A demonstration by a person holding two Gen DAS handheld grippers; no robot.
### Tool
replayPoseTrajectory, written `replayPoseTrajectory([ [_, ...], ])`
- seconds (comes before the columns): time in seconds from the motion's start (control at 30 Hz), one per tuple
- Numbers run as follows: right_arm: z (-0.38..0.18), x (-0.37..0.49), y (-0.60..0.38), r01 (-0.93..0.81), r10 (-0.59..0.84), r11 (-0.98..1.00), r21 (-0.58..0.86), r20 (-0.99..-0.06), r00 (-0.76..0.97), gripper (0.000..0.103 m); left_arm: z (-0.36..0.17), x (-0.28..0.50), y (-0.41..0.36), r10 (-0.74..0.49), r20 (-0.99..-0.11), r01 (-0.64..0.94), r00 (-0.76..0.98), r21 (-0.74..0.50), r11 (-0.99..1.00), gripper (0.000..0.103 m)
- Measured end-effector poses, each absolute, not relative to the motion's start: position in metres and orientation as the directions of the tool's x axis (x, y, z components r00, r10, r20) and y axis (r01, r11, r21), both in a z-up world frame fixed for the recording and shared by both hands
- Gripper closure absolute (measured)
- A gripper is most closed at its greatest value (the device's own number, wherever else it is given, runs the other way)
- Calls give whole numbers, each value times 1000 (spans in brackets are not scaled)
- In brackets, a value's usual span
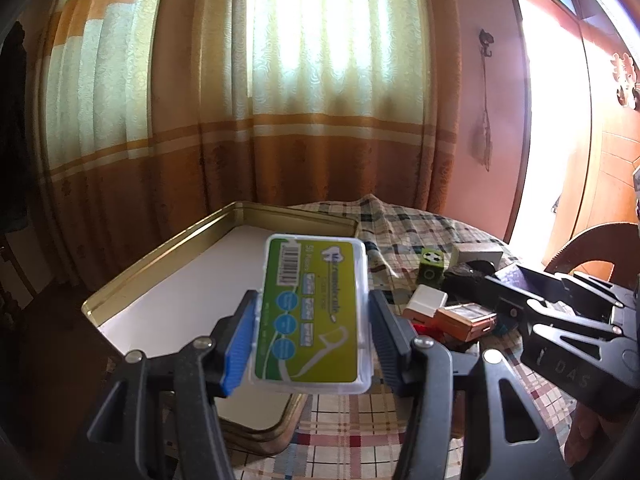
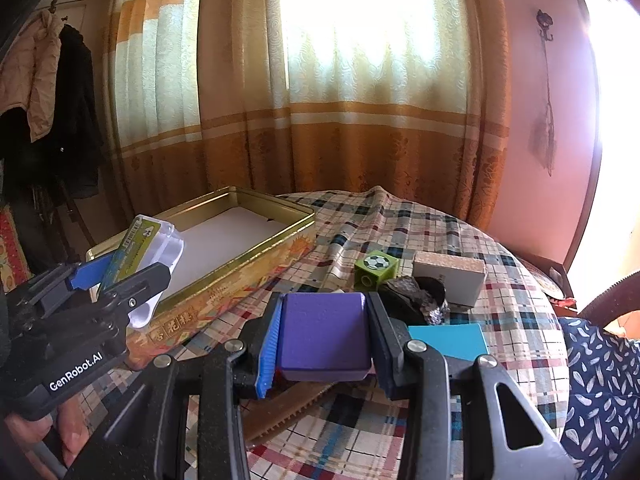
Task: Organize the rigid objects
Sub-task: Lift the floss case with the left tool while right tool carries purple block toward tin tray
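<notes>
My left gripper (image 1: 314, 308) is shut on a clear floss-pick box (image 1: 312, 320) with a green label. It holds the box flat above the near corner of an open gold tin (image 1: 160, 264) with a white floor. In the right wrist view that left gripper (image 2: 136, 266) carries the floss-pick box (image 2: 160, 240) tilted over the gold tin's (image 2: 256, 264) left end. My right gripper (image 2: 325, 308) is shut on a purple block (image 2: 324, 340) above the checked tablecloth. From the left wrist view, the right gripper (image 1: 520, 280) with the purple block (image 1: 534, 280) sits at the right.
Right of the tin lie a green cube with a football print (image 2: 376, 270), a pale box (image 2: 448, 280), a black lump (image 2: 408, 300) and a teal box (image 2: 452, 340). A white box (image 1: 426, 302) and an orange-brown box (image 1: 466, 320) lie close together. Curtains hang behind the round table.
</notes>
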State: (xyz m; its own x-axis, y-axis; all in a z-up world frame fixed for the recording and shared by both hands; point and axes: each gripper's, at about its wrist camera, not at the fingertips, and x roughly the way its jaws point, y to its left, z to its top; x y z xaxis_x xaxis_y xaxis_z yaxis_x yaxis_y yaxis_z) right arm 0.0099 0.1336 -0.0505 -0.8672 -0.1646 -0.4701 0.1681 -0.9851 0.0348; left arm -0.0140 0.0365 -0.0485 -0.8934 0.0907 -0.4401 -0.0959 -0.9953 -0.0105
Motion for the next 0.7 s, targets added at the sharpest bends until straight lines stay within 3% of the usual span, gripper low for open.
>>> replayPoseTrajectory([
  [0.7,-49,3,105,220,-212,-975,32,-431,-877,61,-50,-29,6,29,-457,-14,-889,-36,-999,49],
])
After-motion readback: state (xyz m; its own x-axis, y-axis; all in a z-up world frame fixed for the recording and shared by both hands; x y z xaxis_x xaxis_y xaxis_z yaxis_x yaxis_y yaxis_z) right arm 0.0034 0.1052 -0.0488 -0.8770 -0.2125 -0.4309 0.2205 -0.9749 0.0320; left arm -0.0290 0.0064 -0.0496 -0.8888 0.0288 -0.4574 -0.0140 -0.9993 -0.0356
